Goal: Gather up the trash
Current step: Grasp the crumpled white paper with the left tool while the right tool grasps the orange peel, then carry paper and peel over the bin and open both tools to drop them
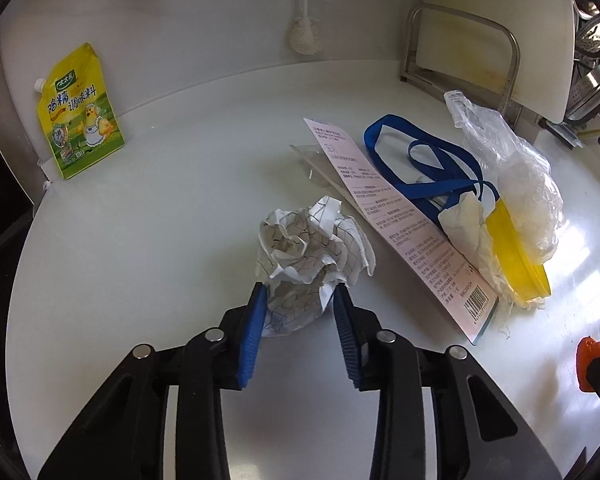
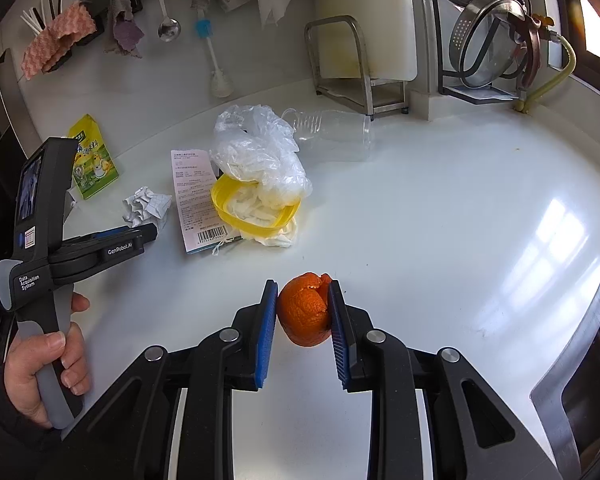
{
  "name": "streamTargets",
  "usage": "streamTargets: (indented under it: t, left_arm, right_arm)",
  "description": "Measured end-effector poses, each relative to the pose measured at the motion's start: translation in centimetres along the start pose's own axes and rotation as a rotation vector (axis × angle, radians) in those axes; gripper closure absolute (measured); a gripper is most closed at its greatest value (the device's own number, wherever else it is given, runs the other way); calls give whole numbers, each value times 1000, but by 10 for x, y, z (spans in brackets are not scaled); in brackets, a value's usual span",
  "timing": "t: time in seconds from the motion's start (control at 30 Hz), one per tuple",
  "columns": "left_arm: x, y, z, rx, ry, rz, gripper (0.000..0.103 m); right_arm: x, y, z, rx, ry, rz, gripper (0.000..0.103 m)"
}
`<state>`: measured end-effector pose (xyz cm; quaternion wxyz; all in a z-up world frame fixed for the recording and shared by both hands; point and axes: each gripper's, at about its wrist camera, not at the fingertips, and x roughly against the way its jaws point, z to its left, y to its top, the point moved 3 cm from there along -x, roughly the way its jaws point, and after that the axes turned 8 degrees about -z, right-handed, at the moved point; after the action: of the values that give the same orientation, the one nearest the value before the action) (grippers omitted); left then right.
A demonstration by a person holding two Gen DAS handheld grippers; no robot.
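Note:
A crumpled ball of squared paper (image 1: 308,252) lies on the white counter; my left gripper (image 1: 300,292) is shut on its near end, both blue pads touching it. The ball also shows in the right wrist view (image 2: 146,206), with the left gripper (image 2: 150,232) at it. My right gripper (image 2: 302,292) is shut on an orange peel (image 2: 305,309), which shows at the right edge of the left wrist view (image 1: 594,362). A pink printed label (image 1: 400,224), a blue strap (image 1: 420,164), a clear plastic bag (image 1: 512,164) and a yellow lid with white cloth (image 2: 256,206) lie together.
A yellow seasoning pouch (image 1: 80,114) leans on the back wall at the left. A clear empty bottle (image 2: 332,134) lies behind the bag. A metal rack with a cutting board (image 2: 360,60), hanging utensils and a dish rack (image 2: 488,40) line the back. A sink edge (image 2: 580,340) is at the right.

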<state>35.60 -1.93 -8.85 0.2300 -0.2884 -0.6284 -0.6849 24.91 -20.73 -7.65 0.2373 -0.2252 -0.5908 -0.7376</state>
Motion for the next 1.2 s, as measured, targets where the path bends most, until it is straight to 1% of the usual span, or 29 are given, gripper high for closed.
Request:
streamTargets:
  t: [0.13, 0.3, 0.53, 0.8, 1.07, 1.2]
  left_arm:
    - [8, -2, -4, -17, -8, -13, 80]
    - [30, -9, -11, -39, -20, -35, 81]
    - [76, -27, -14, -54, -17, -86, 81]
    - [134, -60, -13, -48, -31, -112, 81]
    - [189, -100, -23, -56, -61, -149, 81]
    - [211, -121, -31, -65, -75, -155, 81]
  right_arm:
    - [3, -4, -2, -8, 2, 0, 78]
    - [12, -9, -4, -21, 0, -7, 78]
    - [34, -20, -2, -22, -5, -21, 78]
    - [73, -42, 7, -28, 10, -35, 78]
    - [119, -79, 12, -45, 14, -40, 78]
    - [142, -102, 11, -57, 5, -42, 78]
